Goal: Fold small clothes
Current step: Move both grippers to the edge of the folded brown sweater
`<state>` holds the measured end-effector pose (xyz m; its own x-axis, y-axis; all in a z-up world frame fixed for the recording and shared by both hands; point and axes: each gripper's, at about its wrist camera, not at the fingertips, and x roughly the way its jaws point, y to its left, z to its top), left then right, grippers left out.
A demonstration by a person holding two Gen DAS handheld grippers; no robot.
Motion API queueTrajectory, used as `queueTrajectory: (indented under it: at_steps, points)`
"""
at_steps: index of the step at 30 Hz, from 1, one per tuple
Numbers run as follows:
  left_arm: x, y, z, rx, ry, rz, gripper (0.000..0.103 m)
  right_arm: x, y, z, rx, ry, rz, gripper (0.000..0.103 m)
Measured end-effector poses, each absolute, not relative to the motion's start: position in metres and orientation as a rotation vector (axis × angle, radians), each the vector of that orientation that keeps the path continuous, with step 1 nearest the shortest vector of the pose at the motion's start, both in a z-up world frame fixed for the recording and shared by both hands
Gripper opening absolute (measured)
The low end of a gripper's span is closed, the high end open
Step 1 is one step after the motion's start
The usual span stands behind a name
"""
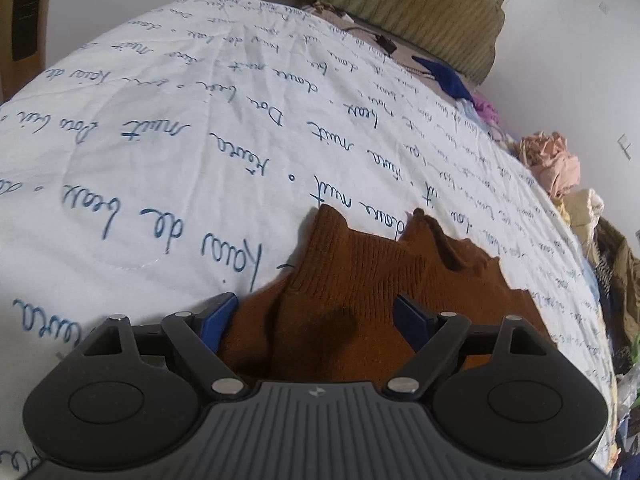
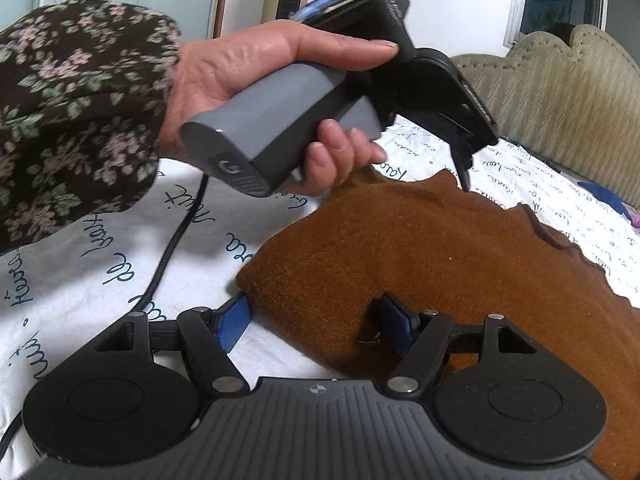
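A brown knitted garment (image 1: 360,280) lies on a white bedspread (image 1: 180,140) printed with blue handwriting. My left gripper (image 1: 316,320) is open, its blue pads on either side of a raised fold of the garment's near edge. In the right wrist view the same garment (image 2: 420,248) is spread flat, and my right gripper (image 2: 316,322) is open with its blue pads astride the garment's near left corner. The left gripper (image 2: 464,176) shows there too, held by a hand in a floral sleeve, its tip down on the garment's far edge.
A beige headboard (image 1: 380,4) stands at the bed's far end. A blue cloth (image 1: 444,74) and a pile of pink and cream clothes (image 1: 556,164) lie along the bed's right side. A black cable (image 2: 168,256) trails over the spread.
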<state>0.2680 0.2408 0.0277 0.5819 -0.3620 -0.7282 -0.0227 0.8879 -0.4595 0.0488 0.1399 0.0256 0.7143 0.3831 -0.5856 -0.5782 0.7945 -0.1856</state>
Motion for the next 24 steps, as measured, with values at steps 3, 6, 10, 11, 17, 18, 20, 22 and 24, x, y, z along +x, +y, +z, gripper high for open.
queueTrajectory:
  at_steps: [3, 6, 10, 11, 17, 18, 20, 22, 24]
  points:
    - [0.272, 0.235, 0.028, -0.435, 0.940, -0.207, 0.084, 0.052, 0.138, 0.025, -0.362, 0.564, 0.550, 0.070]
    - [0.273, 0.227, 0.028, -0.404, 0.938, -0.209, 0.084, 0.054, 0.138, 0.024, -0.367, 0.560, 0.549, 0.071]
    - [0.273, 0.218, 0.027, -0.357, 0.929, -0.195, 0.084, 0.057, 0.135, 0.023, -0.349, 0.568, 0.556, 0.071]
    - [0.274, 0.215, 0.027, -0.342, 0.927, -0.193, 0.084, 0.058, 0.134, 0.023, -0.345, 0.570, 0.557, 0.071]
    - [0.277, 0.204, 0.027, -0.299, 0.930, -0.201, 0.083, 0.061, 0.133, 0.023, -0.338, 0.572, 0.560, 0.071]
    - [0.278, 0.203, 0.026, -0.301, 0.936, -0.214, 0.083, 0.062, 0.132, 0.022, -0.336, 0.573, 0.560, 0.072]
    - [0.279, 0.200, 0.025, -0.313, 0.953, -0.258, 0.083, 0.064, 0.130, 0.022, -0.332, 0.574, 0.562, 0.072]
    - [0.282, 0.201, 0.023, -0.332, 0.973, -0.299, 0.083, 0.065, 0.129, 0.022, -0.327, 0.576, 0.563, 0.072]
    - [0.285, 0.205, 0.022, -0.366, 0.988, -0.335, 0.083, 0.066, 0.128, 0.021, -0.324, 0.577, 0.564, 0.073]
